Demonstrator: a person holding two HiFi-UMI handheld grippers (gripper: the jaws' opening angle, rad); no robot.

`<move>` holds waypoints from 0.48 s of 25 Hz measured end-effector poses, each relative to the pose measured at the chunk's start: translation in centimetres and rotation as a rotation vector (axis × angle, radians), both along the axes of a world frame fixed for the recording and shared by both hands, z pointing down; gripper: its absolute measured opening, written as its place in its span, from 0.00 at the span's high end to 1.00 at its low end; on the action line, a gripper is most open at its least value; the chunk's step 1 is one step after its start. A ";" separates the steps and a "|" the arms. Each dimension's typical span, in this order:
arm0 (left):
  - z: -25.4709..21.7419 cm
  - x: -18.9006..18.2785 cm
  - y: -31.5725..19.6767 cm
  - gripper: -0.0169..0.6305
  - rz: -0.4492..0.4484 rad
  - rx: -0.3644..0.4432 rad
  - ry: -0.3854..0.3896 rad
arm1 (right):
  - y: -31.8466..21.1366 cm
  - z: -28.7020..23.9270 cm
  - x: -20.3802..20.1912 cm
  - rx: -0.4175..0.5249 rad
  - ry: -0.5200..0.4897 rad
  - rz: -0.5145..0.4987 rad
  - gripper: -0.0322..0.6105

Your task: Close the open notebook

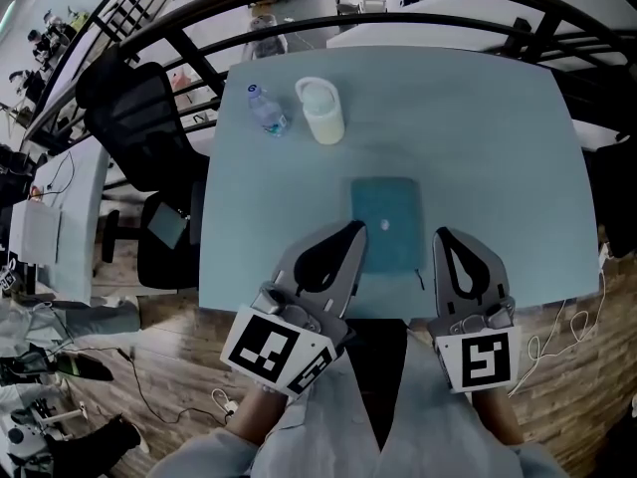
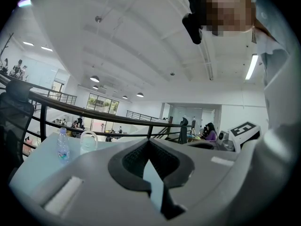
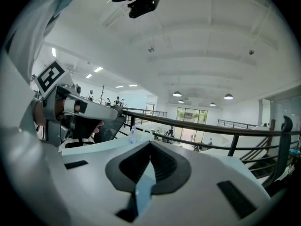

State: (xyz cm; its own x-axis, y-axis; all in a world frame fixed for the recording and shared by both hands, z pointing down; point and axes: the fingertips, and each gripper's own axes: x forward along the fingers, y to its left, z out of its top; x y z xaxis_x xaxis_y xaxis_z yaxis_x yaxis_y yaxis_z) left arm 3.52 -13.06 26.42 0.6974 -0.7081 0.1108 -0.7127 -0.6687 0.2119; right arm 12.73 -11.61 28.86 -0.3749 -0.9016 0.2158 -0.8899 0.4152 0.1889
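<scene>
The teal notebook (image 1: 386, 223) is seen lying flat, cover up, on the table (image 1: 498, 137) at the centre of the head view, between the left claw (image 1: 354, 229) at its left edge and the right claw (image 1: 442, 235) just beyond its lower right corner. Both claws are shown pressed together and empty. Whether the left claw touches the notebook cannot be made out.

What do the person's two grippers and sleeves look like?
The left gripper and the right gripper are alike: light grey shells that taper toward the tips, with a black, ribbed, teardrop-shaped lining between the jaws. At the rear, each carries a marker cube with black-and-white square patterns. The person wears pale grey sleeves.
</scene>
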 end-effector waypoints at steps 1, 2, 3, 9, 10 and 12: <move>0.0 0.0 0.0 0.97 -0.001 -0.001 0.000 | 0.0 0.0 0.0 0.003 0.000 0.000 0.95; 0.0 0.0 0.1 0.97 -0.001 -0.002 0.000 | 0.0 0.0 0.0 0.005 0.001 0.001 0.95; 0.0 -0.1 0.1 0.97 -0.002 -0.002 -0.001 | 0.1 0.0 0.1 0.003 0.001 0.004 0.95; 0.0 -0.1 0.3 0.97 -0.004 -0.004 0.001 | 0.1 -0.1 0.4 0.000 0.004 0.011 0.95; 0.0 -0.1 0.3 0.97 -0.004 -0.005 0.001 | 0.1 0.0 0.4 -0.001 0.005 0.012 0.95; 0.2 -0.2 0.4 0.97 -0.004 -0.006 0.001 | 0.1 0.1 0.4 -0.005 0.006 0.014 0.95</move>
